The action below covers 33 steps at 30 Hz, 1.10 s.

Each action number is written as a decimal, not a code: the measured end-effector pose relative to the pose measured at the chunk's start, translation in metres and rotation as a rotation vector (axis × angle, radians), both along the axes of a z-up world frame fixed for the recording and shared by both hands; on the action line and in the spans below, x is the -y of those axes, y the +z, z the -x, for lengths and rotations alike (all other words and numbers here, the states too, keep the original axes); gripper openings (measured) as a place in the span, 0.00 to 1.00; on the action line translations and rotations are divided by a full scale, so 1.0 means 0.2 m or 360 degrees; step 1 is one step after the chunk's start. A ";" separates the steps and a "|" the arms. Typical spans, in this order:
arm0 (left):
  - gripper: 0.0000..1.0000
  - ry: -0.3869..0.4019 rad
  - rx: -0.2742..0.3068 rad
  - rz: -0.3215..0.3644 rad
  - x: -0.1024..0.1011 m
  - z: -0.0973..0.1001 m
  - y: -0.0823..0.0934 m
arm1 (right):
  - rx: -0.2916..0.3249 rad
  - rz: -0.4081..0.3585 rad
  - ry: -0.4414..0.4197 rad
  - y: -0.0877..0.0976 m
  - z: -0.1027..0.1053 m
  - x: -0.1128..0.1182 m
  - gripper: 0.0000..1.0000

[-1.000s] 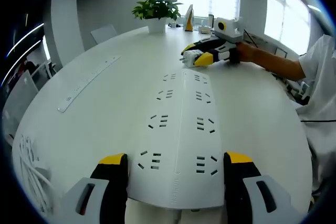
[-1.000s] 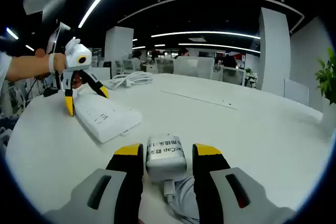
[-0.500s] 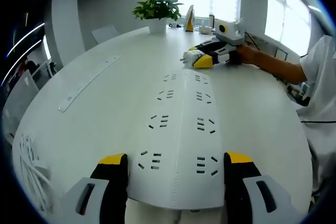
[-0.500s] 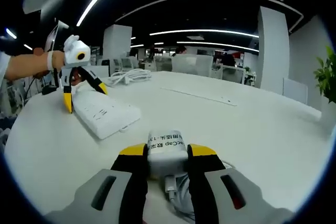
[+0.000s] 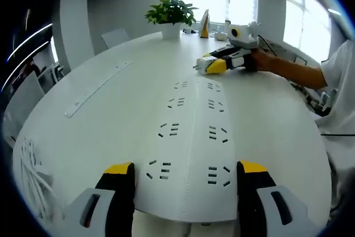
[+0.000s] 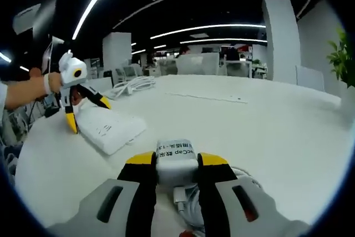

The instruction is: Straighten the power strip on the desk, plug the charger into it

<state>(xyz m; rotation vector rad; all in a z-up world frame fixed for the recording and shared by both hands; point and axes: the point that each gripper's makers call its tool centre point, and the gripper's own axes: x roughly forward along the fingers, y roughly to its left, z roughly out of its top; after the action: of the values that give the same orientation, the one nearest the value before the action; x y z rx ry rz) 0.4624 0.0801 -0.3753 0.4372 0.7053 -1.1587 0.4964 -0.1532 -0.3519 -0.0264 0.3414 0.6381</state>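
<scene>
Vs 1 s ago: right gripper [image 6: 176, 162] has clenched on small white block charger [image 6: 176, 156], bottom centre of right gripper view, cable trailing under. Long flat white power strip [image 5: 191, 148] lies on round white desk [image 5: 111, 109], lower centre; left gripper [image 5: 184, 173] jaws spread wide, straddling its near end, contact unclear.

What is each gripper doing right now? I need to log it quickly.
Left gripper: open, jaws on either side of the power strip.
Right gripper: shut on the charger.
</scene>
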 end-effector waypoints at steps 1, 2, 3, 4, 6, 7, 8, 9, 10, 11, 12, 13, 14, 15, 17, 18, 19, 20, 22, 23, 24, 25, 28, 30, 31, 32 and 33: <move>0.75 0.0002 0.0001 0.0002 0.00 0.00 0.00 | -0.0030 -0.0022 -0.0013 0.01 0.00 0.00 0.27; 0.75 0.0005 0.0003 0.0003 0.00 0.00 0.00 | -0.0079 -0.0060 -0.0037 0.02 0.01 0.01 0.27; 0.75 0.0011 0.0004 0.0005 0.00 0.00 0.00 | -0.0111 -0.0081 -0.0032 0.04 0.01 0.00 0.27; 0.75 0.0015 0.0006 0.0009 0.00 0.00 0.00 | -0.0160 -0.0109 -0.0018 0.07 0.03 -0.01 0.27; 0.75 0.0024 0.0011 0.0026 0.00 0.00 0.00 | -0.0243 -0.0132 0.0022 0.10 0.08 -0.05 0.27; 0.75 0.0026 0.0013 0.0034 0.00 -0.01 0.00 | -0.0268 -0.0119 0.0049 0.12 0.09 -0.07 0.27; 0.75 0.0030 0.0015 0.0040 0.00 -0.01 0.00 | -0.0293 -0.0101 0.0063 0.14 0.11 -0.09 0.27; 0.75 0.0034 0.0016 0.0045 0.00 -0.01 0.01 | -0.0320 -0.0083 0.0083 0.16 0.12 -0.10 0.27; 0.75 0.0035 0.0018 0.0048 0.00 -0.01 0.01 | -0.0340 -0.0053 0.0115 0.18 0.13 -0.12 0.27; 0.75 0.0034 0.0018 0.0047 0.00 -0.01 0.01 | -0.0365 -0.0044 0.0129 0.21 0.14 -0.14 0.27; 0.75 0.0034 0.0017 0.0045 0.00 -0.01 0.01 | -0.0390 -0.0034 0.0152 0.22 0.15 -0.15 0.27; 0.75 0.0034 0.0017 0.0042 0.00 -0.01 0.01 | -0.0411 -0.0010 0.0199 0.24 0.16 -0.18 0.27; 0.75 0.0034 0.0017 0.0040 0.00 -0.01 0.01 | -0.0437 0.0026 0.0236 0.27 0.17 -0.20 0.27; 0.75 0.0034 0.0017 0.0038 0.00 -0.01 0.00 | -0.0477 0.0075 0.0268 0.28 0.19 -0.22 0.27; 0.75 0.0034 0.0016 0.0032 0.00 -0.01 0.00 | -0.0579 0.0204 0.0296 0.30 0.20 -0.25 0.27; 0.75 0.0033 0.0015 0.0025 0.00 -0.01 0.00 | -0.0618 0.0222 0.0290 0.30 0.20 -0.26 0.27; 0.75 0.0033 0.0014 0.0017 0.00 -0.01 0.00 | -0.0684 0.0254 0.0288 0.30 0.20 -0.27 0.27; 0.75 0.0034 0.0012 0.0012 0.00 0.00 0.00 | -0.0762 0.0294 0.0291 0.30 0.21 -0.30 0.27; 0.76 0.0036 0.0016 0.0002 0.00 0.01 0.00 | -0.0846 0.0318 0.0310 0.31 0.21 -0.34 0.27; 0.76 0.0037 0.0016 -0.0001 0.00 0.01 0.00 | -0.0885 0.0344 0.0326 0.32 0.20 -0.38 0.27; 0.76 0.0038 0.0015 -0.0002 0.00 0.01 0.00 | -0.0892 0.0364 0.0322 0.31 0.20 -0.40 0.27; 0.76 0.0040 0.0015 -0.0002 0.00 0.01 0.00 | -0.0925 0.0402 0.0309 0.31 0.20 -0.41 0.27; 0.75 0.0062 0.0017 -0.0009 0.01 0.02 0.00 | -0.0954 0.0536 0.0308 0.29 0.19 -0.44 0.27; 0.75 0.0077 0.0015 -0.0013 0.01 0.04 0.00 | -0.0954 0.0623 0.0309 0.27 0.19 -0.45 0.27; 0.75 0.0087 0.0017 -0.0011 0.02 0.05 0.00 | -0.1002 0.0621 0.0282 0.26 0.20 -0.46 0.27; 0.75 0.0103 0.0020 -0.0008 0.02 0.06 0.00 | -0.1022 0.0628 0.0293 0.26 0.20 -0.47 0.27; 0.75 0.0118 0.0025 -0.0001 0.02 0.06 0.00 | -0.1036 0.0650 0.0301 0.25 0.21 -0.47 0.27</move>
<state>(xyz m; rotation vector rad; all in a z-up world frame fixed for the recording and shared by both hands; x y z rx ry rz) 0.4499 0.0759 -0.3752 0.4171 0.7030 -1.0841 0.4540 -0.0587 -0.3021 -0.2472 1.1059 0.7460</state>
